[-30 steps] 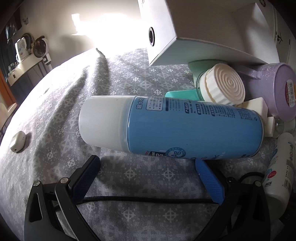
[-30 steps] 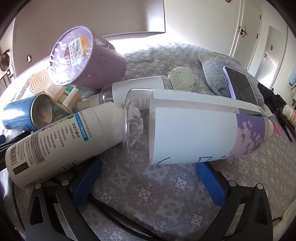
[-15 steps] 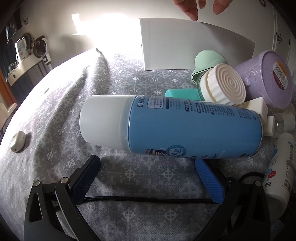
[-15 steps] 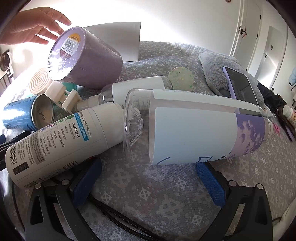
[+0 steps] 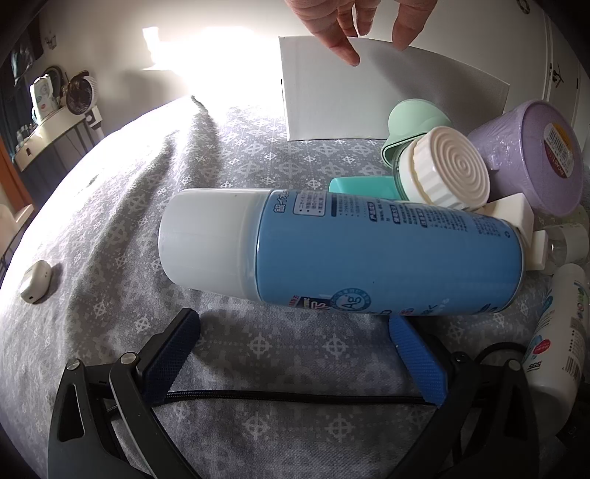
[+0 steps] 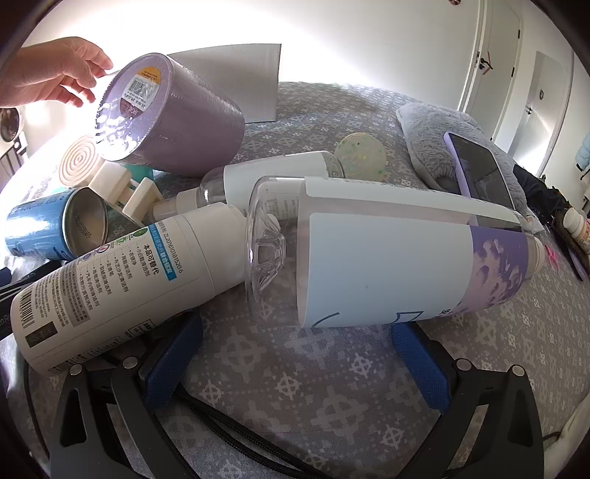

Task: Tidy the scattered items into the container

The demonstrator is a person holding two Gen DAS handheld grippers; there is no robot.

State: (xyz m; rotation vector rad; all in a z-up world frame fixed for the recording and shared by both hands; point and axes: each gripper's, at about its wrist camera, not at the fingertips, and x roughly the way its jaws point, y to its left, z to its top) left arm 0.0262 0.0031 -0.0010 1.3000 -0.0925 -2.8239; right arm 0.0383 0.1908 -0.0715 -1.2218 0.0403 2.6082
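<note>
A blue spray can (image 5: 343,250) with a white cap lies on its side on the grey patterned bedspread, just beyond my open left gripper (image 5: 295,328). Behind it sit a mint item with a white ribbed lid (image 5: 442,173) and a purple tub (image 5: 531,162). A white box (image 5: 387,99) stands at the back with a person's hand (image 5: 354,22) above its rim. My right gripper (image 6: 295,331) is open just short of a large clear bottle (image 6: 387,265) with a white and purple label. A white bottle (image 6: 114,283) lies to its left, and the purple tub (image 6: 173,118) leans behind.
A small white device (image 5: 35,282) lies on the bedspread at the far left. A phone (image 6: 479,169) rests on a grey plush pillow (image 6: 427,129) at the right. A pale speckled ball (image 6: 359,156) and a smaller clear bottle (image 6: 273,173) lie behind the large bottle.
The white box came down from overhead and now stands on the bed behind the items. A person's hand has come in above it. Both grippers stayed put.
</note>
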